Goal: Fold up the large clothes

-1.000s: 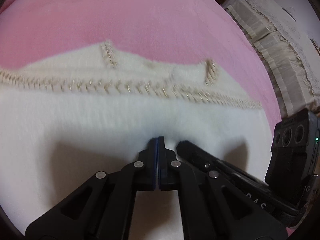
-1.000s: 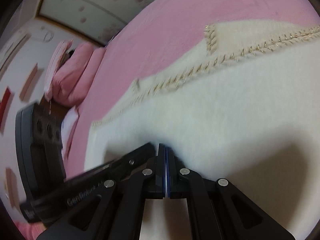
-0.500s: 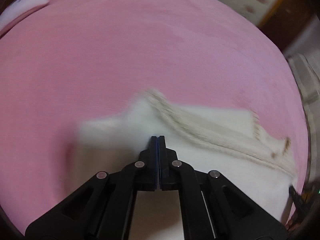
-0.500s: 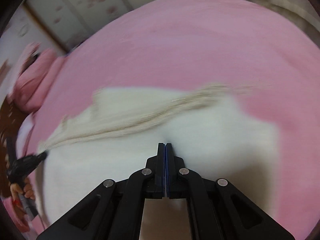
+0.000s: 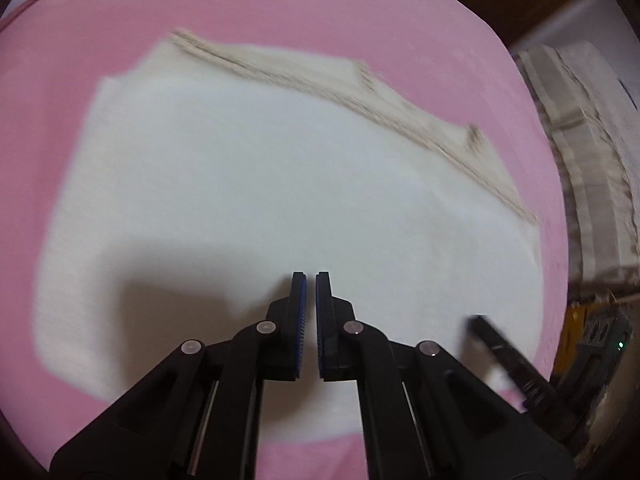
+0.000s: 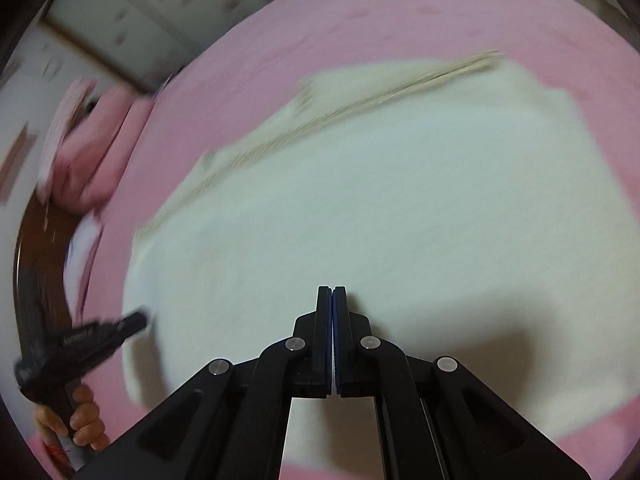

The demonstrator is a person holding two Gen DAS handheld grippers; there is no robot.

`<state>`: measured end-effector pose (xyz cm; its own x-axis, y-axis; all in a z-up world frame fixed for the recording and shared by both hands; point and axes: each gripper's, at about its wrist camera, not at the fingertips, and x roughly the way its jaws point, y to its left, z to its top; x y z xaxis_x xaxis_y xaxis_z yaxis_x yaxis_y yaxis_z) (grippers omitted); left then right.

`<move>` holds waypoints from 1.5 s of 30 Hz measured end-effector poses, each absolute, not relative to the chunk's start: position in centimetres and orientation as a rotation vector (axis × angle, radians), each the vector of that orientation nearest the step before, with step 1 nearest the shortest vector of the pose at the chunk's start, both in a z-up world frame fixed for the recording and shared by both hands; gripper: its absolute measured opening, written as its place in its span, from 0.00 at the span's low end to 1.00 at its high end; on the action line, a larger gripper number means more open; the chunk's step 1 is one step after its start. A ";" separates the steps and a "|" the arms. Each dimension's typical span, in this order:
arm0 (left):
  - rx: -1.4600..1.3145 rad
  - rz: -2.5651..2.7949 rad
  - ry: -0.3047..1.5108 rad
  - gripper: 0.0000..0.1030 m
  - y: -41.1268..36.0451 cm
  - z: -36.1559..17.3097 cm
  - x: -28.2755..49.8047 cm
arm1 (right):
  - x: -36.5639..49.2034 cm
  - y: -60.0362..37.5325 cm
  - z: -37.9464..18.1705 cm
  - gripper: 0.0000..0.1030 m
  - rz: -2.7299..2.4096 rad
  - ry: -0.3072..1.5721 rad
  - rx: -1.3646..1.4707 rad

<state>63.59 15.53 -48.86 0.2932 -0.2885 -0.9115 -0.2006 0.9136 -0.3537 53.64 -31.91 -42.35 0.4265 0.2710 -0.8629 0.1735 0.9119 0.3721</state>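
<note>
A white folded garment (image 5: 280, 200) with a beige stitched trim (image 5: 320, 84) lies flat on the pink bed cover (image 5: 280, 4). My left gripper (image 5: 311, 280) hovers over its near edge, shut but for a thin slit, with nothing between the pads. In the right wrist view the same garment (image 6: 400, 208) fills the middle. My right gripper (image 6: 332, 292) is shut and empty above its near part. The left gripper (image 6: 136, 322) shows at the garment's left edge, held by a hand (image 6: 80, 416). The right gripper's tip (image 5: 476, 320) shows at the lower right of the left wrist view.
Beige frilled bedding (image 5: 592, 160) lies off the right side of the bed. Pink pillows (image 6: 92, 152) sit by a brown wooden headboard (image 6: 36, 240) at the left. Pale flowered panels (image 6: 160, 0) stand behind the bed. Pink cover surrounds the garment on all sides.
Both grippers have pulled back from the garment, so its whole outline now shows. They were side by side and now stand apart. A thin slit has appeared between the left pads.
</note>
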 end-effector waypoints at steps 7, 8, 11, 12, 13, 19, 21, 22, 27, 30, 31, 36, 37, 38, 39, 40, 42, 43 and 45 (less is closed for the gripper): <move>-0.420 -0.165 1.380 0.01 9.9 -51.5 67.2 | 59.7 -23.6 -45.5 0.00 0.233 1.168 0.395; -0.425 -0.151 1.396 0.01 10.2 -52.1 68.0 | 59.4 -24.5 -46.3 0.00 0.244 1.171 0.404; -0.557 -0.122 1.389 0.01 13.8 -52.6 69.5 | 57.8 -25.9 -48.5 0.00 0.359 1.176 0.452; -0.600 -0.108 1.371 0.01 15.5 -52.6 69.7 | 55.1 -25.7 -47.9 0.00 0.349 1.172 0.410; -0.650 -0.125 1.360 0.01 17.4 -52.6 68.9 | 55.3 -26.7 -47.3 0.00 0.251 1.157 0.281; -0.540 0.030 1.357 0.01 24.3 -53.5 68.7 | 53.8 -37.7 -47.1 0.00 -0.013 1.141 0.294; -0.530 0.070 1.358 0.01 25.2 -53.3 69.1 | 53.6 -39.7 -47.1 0.00 -0.081 1.140 0.275; -0.497 0.095 1.354 0.01 25.3 -53.2 69.7 | 53.6 -40.2 -47.0 0.00 -0.113 1.135 0.235; -0.472 0.146 1.350 0.01 24.5 -53.2 70.5 | 54.0 -40.6 -47.9 0.00 -0.181 1.119 0.303; -0.426 0.162 1.358 0.01 24.1 -53.4 69.6 | 53.4 -39.8 -48.2 0.00 -0.240 1.106 0.310; -0.411 0.159 1.369 0.01 24.6 -53.2 68.6 | 53.6 -39.5 -48.5 0.00 -0.259 1.100 0.307; -0.414 0.172 1.438 0.01 24.1 -52.9 68.1 | 48.1 -42.4 -44.2 0.00 -0.312 1.136 0.202; -0.411 0.184 1.452 0.01 24.0 -52.6 67.6 | 48.4 -42.0 -43.9 0.00 -0.318 1.155 0.187; -0.408 0.178 1.463 0.01 23.6 -52.3 67.0 | 48.7 -41.5 -43.6 0.00 -0.328 1.177 0.175; -0.399 0.160 1.475 0.01 23.2 -51.9 66.3 | 48.7 -41.2 -43.3 0.00 -0.338 1.193 0.168; -0.395 0.144 1.482 0.01 22.9 -51.4 65.4 | 49.2 -40.5 -43.1 0.00 -0.346 1.212 0.162; -0.391 0.138 1.480 0.01 22.4 -50.7 63.6 | 49.7 -38.7 -41.7 0.00 -0.339 1.227 0.188; -0.390 0.145 1.477 0.01 22.3 -50.4 62.6 | 50.1 -37.6 -41.1 0.00 -0.313 1.222 0.215; -0.401 0.175 1.481 0.02 21.9 -50.1 60.3 | 49.4 -35.8 -38.9 0.00 -0.230 1.216 0.254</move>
